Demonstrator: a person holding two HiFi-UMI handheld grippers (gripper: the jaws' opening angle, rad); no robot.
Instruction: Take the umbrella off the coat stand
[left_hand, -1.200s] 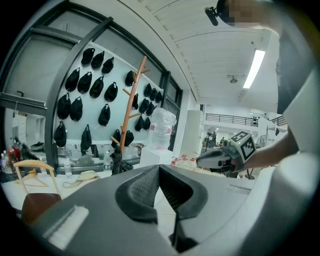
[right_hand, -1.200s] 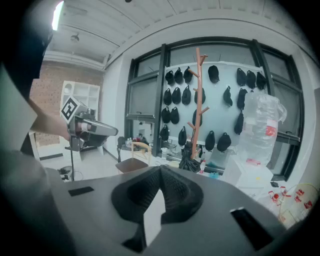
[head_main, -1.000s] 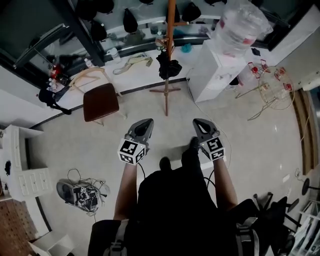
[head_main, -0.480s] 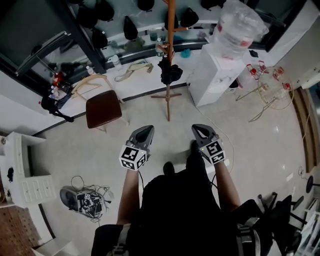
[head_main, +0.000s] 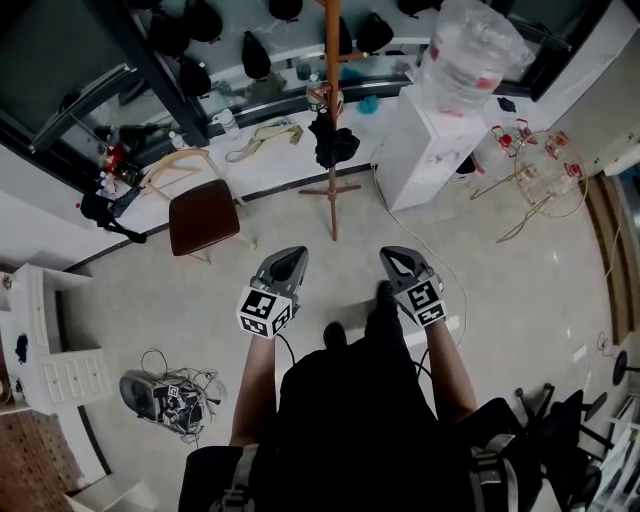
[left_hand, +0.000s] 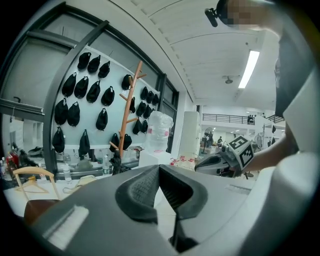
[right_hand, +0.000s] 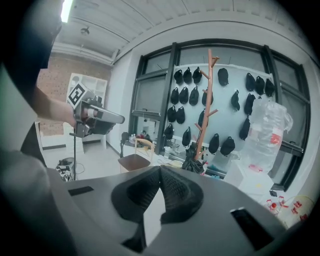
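A black folded umbrella (head_main: 332, 142) hangs low on the orange wooden coat stand (head_main: 333, 100), which stands on the floor ahead of me. My left gripper (head_main: 288, 257) and right gripper (head_main: 391, 256) are held side by side in front of my body, well short of the stand, both shut and empty. In the left gripper view, the shut left gripper (left_hand: 159, 168) has the stand (left_hand: 129, 115) and the umbrella (left_hand: 116, 161) far off to its left. From the right gripper view, the shut right gripper (right_hand: 160, 169) points toward the stand (right_hand: 205, 105) and the umbrella (right_hand: 193, 164).
A brown-seated chair (head_main: 203, 215) stands left of the stand. A white water dispenser (head_main: 425, 145) with a large bottle (head_main: 465, 50) stands to its right. Behind the stand runs a low counter (head_main: 260, 145) below black bags on the wall. A cable tangle (head_main: 160, 392) lies at lower left.
The head view has drifted slightly. Both grippers stay shut, side by side, in about the same place.
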